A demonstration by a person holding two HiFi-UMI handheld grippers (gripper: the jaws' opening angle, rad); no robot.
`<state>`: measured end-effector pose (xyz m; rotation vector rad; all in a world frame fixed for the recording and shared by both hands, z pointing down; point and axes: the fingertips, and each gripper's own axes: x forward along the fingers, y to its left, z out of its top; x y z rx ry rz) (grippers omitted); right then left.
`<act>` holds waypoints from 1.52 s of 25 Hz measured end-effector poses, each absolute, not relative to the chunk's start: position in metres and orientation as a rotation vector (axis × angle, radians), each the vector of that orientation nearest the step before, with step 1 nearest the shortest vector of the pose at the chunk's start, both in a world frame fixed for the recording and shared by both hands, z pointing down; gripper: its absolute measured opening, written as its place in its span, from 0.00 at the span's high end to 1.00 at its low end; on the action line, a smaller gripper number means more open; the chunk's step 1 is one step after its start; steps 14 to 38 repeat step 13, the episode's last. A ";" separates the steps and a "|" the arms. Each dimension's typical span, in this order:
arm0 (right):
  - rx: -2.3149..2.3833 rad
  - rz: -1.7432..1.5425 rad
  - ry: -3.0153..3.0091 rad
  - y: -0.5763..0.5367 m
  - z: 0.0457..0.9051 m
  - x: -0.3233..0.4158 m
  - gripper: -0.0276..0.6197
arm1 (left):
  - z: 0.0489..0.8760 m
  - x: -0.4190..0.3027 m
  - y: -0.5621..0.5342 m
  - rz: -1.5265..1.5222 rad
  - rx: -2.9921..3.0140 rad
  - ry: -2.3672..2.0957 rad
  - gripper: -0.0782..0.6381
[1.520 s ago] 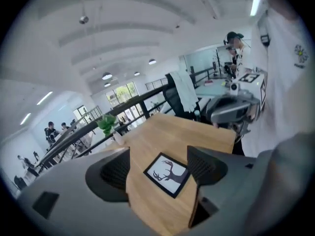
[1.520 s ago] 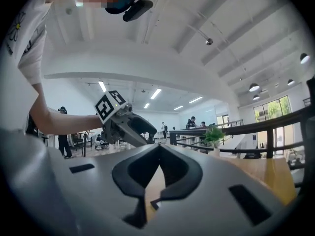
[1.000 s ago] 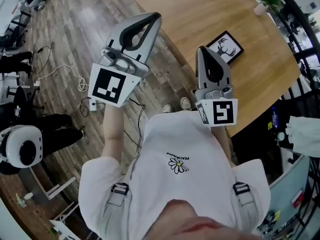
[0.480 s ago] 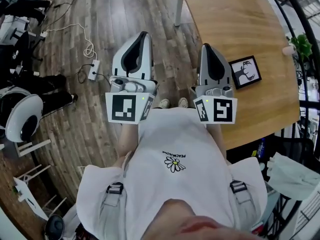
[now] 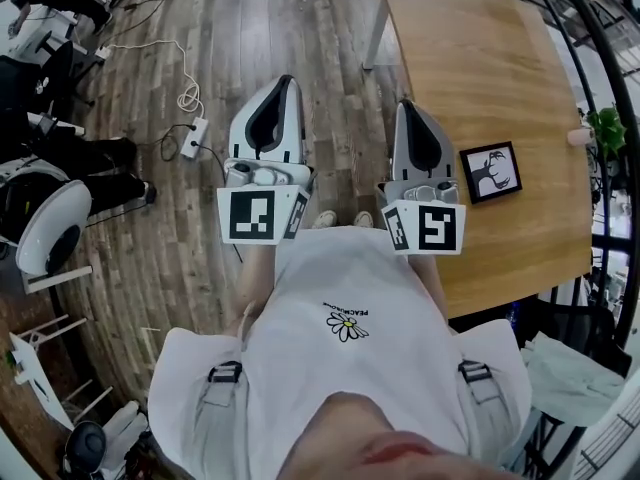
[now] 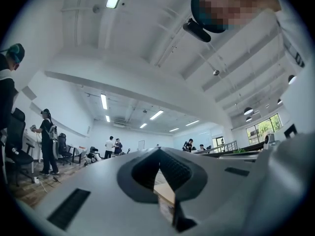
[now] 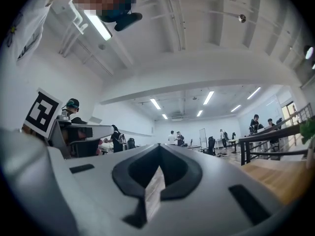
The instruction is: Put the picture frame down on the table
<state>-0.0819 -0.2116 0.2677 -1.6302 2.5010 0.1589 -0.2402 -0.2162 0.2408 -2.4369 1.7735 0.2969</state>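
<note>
The black picture frame (image 5: 490,171), showing a deer-head silhouette, lies flat on the wooden table (image 5: 470,58) near its right side. My right gripper (image 5: 408,106) hangs in the air over the table's near edge, left of the frame and apart from it. Its jaws are shut with nothing between them. My left gripper (image 5: 286,82) hovers above the plank floor, also shut and empty. In the left gripper view the shut tips (image 6: 158,149) point out across the room. The right gripper view shows the same, its tips (image 7: 160,146) meeting in a point. Neither gripper view shows the frame.
A small potted plant (image 5: 604,125) stands at the table's far right edge. A white table leg (image 5: 374,38) drops to the floor. A power strip with cable (image 5: 190,139) lies on the floor at the left, near a white chair (image 5: 48,233). Black railings (image 5: 610,218) border the right.
The view has swung, so the table and frame sit further right. The left gripper dropped and came level with the right; both are side by side near the body. The frame stays on the table.
</note>
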 end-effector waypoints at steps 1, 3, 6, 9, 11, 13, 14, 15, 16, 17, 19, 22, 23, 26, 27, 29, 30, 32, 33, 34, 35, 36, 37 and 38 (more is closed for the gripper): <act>-1.627 0.165 2.503 -0.212 0.266 -0.083 0.94 | 0.240 -0.242 -0.217 0.292 -2.431 1.777 0.87; -1.628 0.187 2.507 -0.213 0.263 -0.084 0.94 | 0.239 -0.245 -0.217 0.290 -2.417 1.780 0.87; -1.636 0.216 2.513 -0.216 0.260 -0.084 0.94 | 0.236 -0.250 -0.218 0.291 -2.380 1.784 0.87; -1.633 0.227 2.527 -0.212 0.260 -0.085 0.94 | 0.239 -0.254 -0.219 0.289 -2.371 1.812 0.87; -1.634 0.238 2.531 -0.210 0.259 -0.084 0.94 | 0.240 -0.255 -0.220 0.298 -2.379 1.826 0.87; -1.635 0.250 2.531 -0.209 0.257 -0.083 0.94 | 0.241 -0.256 -0.222 0.308 -2.384 1.836 0.87; -1.635 0.250 2.531 -0.209 0.257 -0.083 0.94 | 0.241 -0.256 -0.222 0.308 -2.384 1.836 0.87; -1.635 0.250 2.531 -0.209 0.257 -0.083 0.94 | 0.241 -0.256 -0.222 0.308 -2.384 1.836 0.87; -1.635 0.250 2.531 -0.209 0.257 -0.083 0.94 | 0.241 -0.256 -0.222 0.308 -2.384 1.836 0.87; -1.635 0.250 2.531 -0.209 0.257 -0.083 0.94 | 0.241 -0.256 -0.222 0.308 -2.384 1.836 0.87; -1.635 0.250 2.531 -0.209 0.257 -0.083 0.94 | 0.241 -0.256 -0.222 0.308 -2.384 1.836 0.87; -1.635 0.250 2.531 -0.209 0.257 -0.083 0.94 | 0.241 -0.256 -0.222 0.308 -2.384 1.836 0.87; -1.635 0.250 2.531 -0.209 0.257 -0.083 0.94 | 0.241 -0.256 -0.222 0.308 -2.384 1.836 0.87; -1.635 0.250 2.531 -0.209 0.257 -0.083 0.94 | 0.241 -0.256 -0.222 0.308 -2.384 1.836 0.87; -1.635 0.250 2.531 -0.209 0.257 -0.083 0.94 | 0.241 -0.256 -0.222 0.308 -2.384 1.836 0.87; -1.635 0.250 2.531 -0.209 0.257 -0.083 0.94 | 0.241 -0.256 -0.222 0.308 -2.384 1.836 0.87; -1.635 0.250 2.531 -0.209 0.257 -0.083 0.94 | 0.241 -0.256 -0.222 0.308 -2.384 1.836 0.87; -1.635 0.250 2.531 -0.209 0.257 -0.083 0.94 | 0.241 -0.256 -0.222 0.308 -2.384 1.836 0.87; -1.635 0.250 2.531 -0.209 0.257 -0.083 0.94 | 0.241 -0.256 -0.222 0.308 -2.384 1.836 0.87; -1.635 0.250 2.531 -0.209 0.257 -0.083 0.94 | 0.241 -0.256 -0.222 0.308 -2.384 1.836 0.87; -1.635 0.250 2.531 -0.209 0.257 -0.083 0.94 | 0.241 -0.256 -0.222 0.308 -2.384 1.836 0.87; -1.635 0.250 2.531 -0.209 0.257 -0.083 0.94 | 0.241 -0.256 -0.222 0.308 -2.384 1.836 0.87; -1.635 0.250 2.531 -0.209 0.257 -0.083 0.94 | 0.241 -0.256 -0.222 0.308 -2.384 1.836 0.87; -1.635 0.250 2.531 -0.209 0.257 -0.083 0.94 | 0.241 -0.256 -0.222 0.308 -2.384 1.836 0.87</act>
